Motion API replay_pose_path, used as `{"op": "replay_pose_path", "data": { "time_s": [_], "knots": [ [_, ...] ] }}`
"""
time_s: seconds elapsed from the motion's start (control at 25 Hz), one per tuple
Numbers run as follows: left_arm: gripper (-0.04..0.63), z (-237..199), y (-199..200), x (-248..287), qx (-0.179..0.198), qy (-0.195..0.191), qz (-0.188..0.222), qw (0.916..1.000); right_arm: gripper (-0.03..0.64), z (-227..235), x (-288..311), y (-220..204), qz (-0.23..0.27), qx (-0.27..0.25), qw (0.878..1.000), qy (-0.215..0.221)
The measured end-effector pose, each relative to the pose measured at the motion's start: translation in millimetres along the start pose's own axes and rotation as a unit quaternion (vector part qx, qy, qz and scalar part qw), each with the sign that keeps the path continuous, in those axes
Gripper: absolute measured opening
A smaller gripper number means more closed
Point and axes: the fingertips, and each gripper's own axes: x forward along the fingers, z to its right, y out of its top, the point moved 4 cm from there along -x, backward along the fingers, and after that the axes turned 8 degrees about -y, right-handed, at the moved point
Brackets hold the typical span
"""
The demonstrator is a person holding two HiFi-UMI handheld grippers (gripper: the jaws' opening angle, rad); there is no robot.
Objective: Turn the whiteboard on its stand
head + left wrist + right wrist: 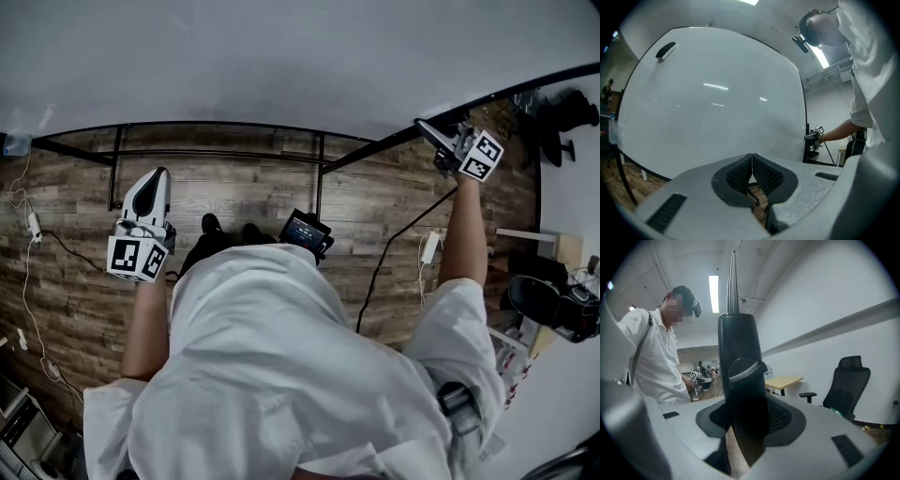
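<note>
Right gripper (pixel 742 420) clamped on the whiteboard (pixel 712 93) by its black side frame (pixel 737 333), just under the knob (pixel 746 369). Left gripper (pixel 752 164) jaws together, empty, facing the white panel.

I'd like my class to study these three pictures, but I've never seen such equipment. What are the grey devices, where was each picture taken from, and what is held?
There is no robot: a person holds a hand-held gripper in each hand, a two-jawed clamp carrying a camera. One picture comes from a head camera looking down at the person and the wooden floor; the others look along each gripper's jaws. The left hand-held gripper is shut and empty, facing the whiteboard, which bears a dark eraser-like block. The right hand-held gripper is clamped on the whiteboard's black side post.
</note>
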Motion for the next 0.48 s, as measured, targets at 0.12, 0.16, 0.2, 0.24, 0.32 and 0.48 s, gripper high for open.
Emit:
{"op": "replay_pose_path", "data": {
  "time_s": [0.12, 0.16, 0.2, 0.24, 0.32, 0.48],
  "knots": [
    [0.008, -6.8, -1.9, 1.0, -0.002, -0.001, -0.003, 1.0000, 0.175, 4.2, 0.6, -0.7, -0.008, 0.004, 1.000, -0.002],
    [0.008, -8.5, -2.7, 0.9, -0.003, -0.001, -0.003, 1.0000, 0.176, 5.3, 0.2, -1.0, -0.009, 0.006, 1.000, -0.002],
    [0.008, -8.9, -3.2, 0.6, -0.004, -0.001, -0.002, 1.0000, 0.177, 6.0, -0.9, -1.2, -0.010, 0.008, 1.000, -0.003],
    [0.008, -8.2, -3.4, 0.2, -0.005, -0.001, -0.001, 1.0000, 0.178, 6.3, -2.6, -1.4, -0.009, 0.010, 1.000, -0.003],
    [0.008, -5.2, -3.4, -0.1, -0.004, -0.004, -0.003, 1.0000, 0.181, 5.8, -6.0, -1.8, -0.007, 0.014, 1.000, -0.005],
    [0.008, -6.3, -7.0, 2.1, -0.009, -0.007, -0.004, 0.9999, 0.185, 7.4, -5.3, -1.2, 0.007, 0.035, 0.999, -0.020]
  ]
}}
